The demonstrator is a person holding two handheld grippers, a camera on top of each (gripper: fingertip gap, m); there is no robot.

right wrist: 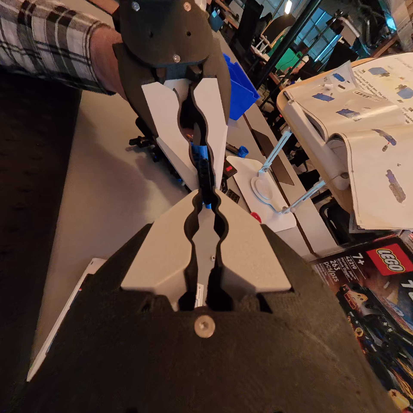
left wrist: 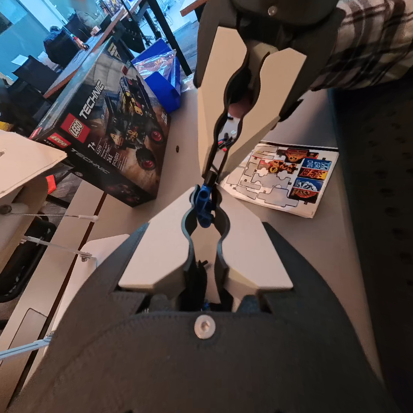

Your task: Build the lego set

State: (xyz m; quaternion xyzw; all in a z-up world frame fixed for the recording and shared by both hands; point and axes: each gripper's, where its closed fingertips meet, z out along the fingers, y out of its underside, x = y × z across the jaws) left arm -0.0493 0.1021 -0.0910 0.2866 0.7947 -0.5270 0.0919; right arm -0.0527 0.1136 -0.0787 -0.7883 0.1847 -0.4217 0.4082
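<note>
1. The left gripper (left wrist: 204, 202) was closed tight on a blue lego piece (left wrist: 203, 206) pinched between its fingertips.
2. The right gripper (left wrist: 213, 176) met it tip to tip from the opposite side, its jaws nearly together and clamped on a black lego piece (right wrist: 205, 181).
3. The black piece touched the blue one end to end, both held in the air above the grey table (left wrist: 290, 245).
4. Just past the blue piece, on the table, lay the sticker sheet (left wrist: 281, 178).
5. Left of the blue piece stood the lego box (left wrist: 107, 143), tilted on one edge, with a small dark part (left wrist: 177, 148) beside it.
6. Farther behind the blue piece sat a blue bin (left wrist: 162, 76).
7. A plaid sleeve (left wrist: 368, 44) reached in behind the right gripper.
8. In the right wrist view, an open instruction booklet (right wrist: 368, 138) rested on a stand, well to the side of the joined pieces.
</note>
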